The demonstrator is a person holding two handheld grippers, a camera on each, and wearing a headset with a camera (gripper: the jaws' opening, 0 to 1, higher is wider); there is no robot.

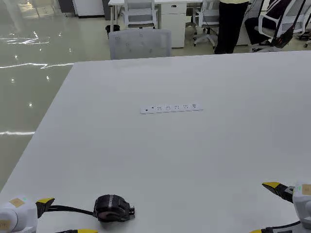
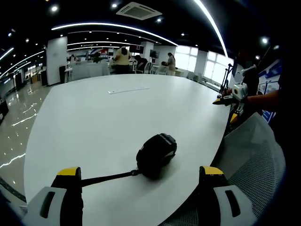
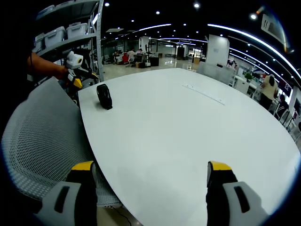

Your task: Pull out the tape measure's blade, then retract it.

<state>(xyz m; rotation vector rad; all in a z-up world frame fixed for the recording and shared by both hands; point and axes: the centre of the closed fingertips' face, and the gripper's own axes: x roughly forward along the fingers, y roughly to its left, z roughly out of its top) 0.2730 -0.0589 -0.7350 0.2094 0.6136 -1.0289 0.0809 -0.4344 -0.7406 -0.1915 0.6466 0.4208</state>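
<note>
No writing can be read. The white power strip [image 1: 171, 108] at the middle of the head view carries small dark marks, too small to make out, and the tan stickers on the gripper bodies in the bottom corners look blank.

The table [image 1: 194, 155] is plain white and matte and takes up most of the head view. Beyond its far edge stands a grey chair [image 1: 140, 43]. A glossy floor [image 1: 34, 43] at the upper left mirrors the ceiling lights. At the top right a person in dark trousers [image 1: 231, 24] stands among office chairs. In the right gripper view, shelving with storage bins [image 3: 61, 33] rises at the upper left, and a grey mesh chair back [image 3: 37, 136] covers the left side.

The tape measure [image 1: 112, 208], a black case, sits on the table near its front edge, at the lower left of the head view. Its black strap [image 1: 68, 209] runs left to the upper jaw of the left gripper [image 2: 140, 171]. Whether the strap is hooked on that jaw or only lies against it cannot be told. The left gripper's jaws stand wide apart, with the case just ahead between them, and they grasp nothing.

The right gripper [image 3: 150, 165] is also spread wide and holds nothing, over bare table well apart from the tape measure. In the head view both grippers are cut off by the bottom edge.
</note>
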